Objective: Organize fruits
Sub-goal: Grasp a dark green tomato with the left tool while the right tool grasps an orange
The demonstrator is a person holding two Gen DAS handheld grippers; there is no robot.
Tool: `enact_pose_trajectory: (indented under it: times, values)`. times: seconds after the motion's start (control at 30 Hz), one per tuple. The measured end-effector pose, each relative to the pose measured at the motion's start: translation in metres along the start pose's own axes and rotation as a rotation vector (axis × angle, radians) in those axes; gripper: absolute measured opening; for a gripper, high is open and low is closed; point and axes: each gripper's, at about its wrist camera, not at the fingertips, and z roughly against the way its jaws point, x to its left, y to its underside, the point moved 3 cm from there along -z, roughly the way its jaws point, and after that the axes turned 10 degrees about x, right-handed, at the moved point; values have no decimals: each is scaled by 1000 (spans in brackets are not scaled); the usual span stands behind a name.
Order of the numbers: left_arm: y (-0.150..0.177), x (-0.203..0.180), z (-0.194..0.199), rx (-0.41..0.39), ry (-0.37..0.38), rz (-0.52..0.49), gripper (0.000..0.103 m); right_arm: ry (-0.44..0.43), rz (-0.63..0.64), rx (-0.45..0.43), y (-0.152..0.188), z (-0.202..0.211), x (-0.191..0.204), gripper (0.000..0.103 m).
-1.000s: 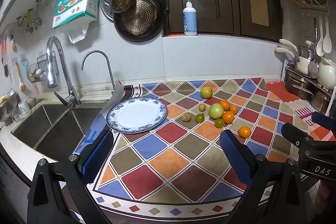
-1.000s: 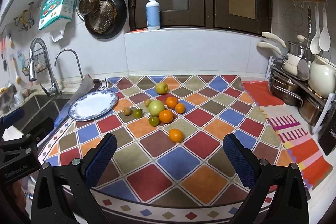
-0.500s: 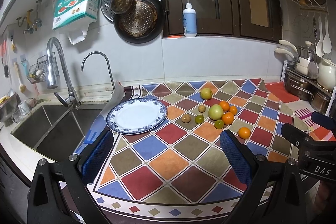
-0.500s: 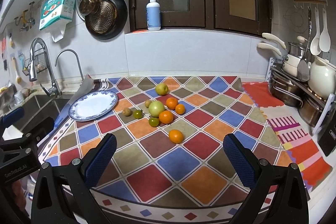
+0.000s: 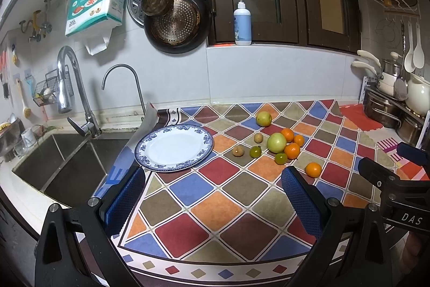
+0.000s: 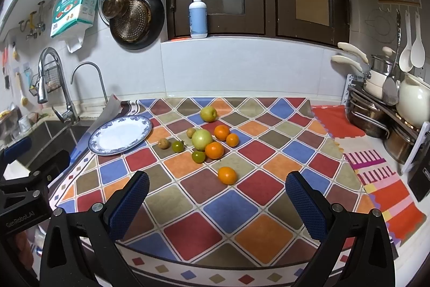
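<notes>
Several fruits lie on the chequered mat: a big green apple (image 5: 276,142) (image 6: 201,139), a yellow-green pear (image 5: 263,118) (image 6: 208,113), several oranges, one (image 5: 313,169) (image 6: 227,175) apart at the front, two small green fruits and two small brown ones (image 5: 238,151). An empty blue-rimmed white plate (image 5: 174,147) (image 6: 120,134) sits left of them. My left gripper (image 5: 215,202) is open and empty above the mat's front edge. My right gripper (image 6: 217,205) is open and empty, short of the lone orange.
A sink (image 5: 61,160) with taps (image 5: 72,96) lies left of the plate. Pots and a kettle on a rack (image 6: 387,112) stand at the right. A soap bottle (image 6: 198,15) is on the back ledge. A striped cloth (image 6: 376,174) lies right of the mat.
Both grippers have drifted slightly; the views shift a little. Nothing was taken hold of and no fruit moved.
</notes>
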Motion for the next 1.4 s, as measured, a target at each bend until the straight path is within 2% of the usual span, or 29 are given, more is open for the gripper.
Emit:
enact_pose_trajectory:
  times: [0.27,0.53,0.7,1.03,1.4]
  values:
    - [-3,-3,-23,19,60,-54,103,28,-19,37,-3,-16,4,102]
    - [-20,-14,-61,20,183,-195,103,86,-94,84,-3,-43,-1,102]
    - [-30,-20,-92,32,271,-278,97,122,-140,115,-2,-64,-1,101]
    - [-45,-44,-145,58,403,-392,91,152,-178,182,-7,-104,-3,87]
    - [-45,-73,-210,174,484,-450,78,114,-205,277,-8,-155,-8,70]
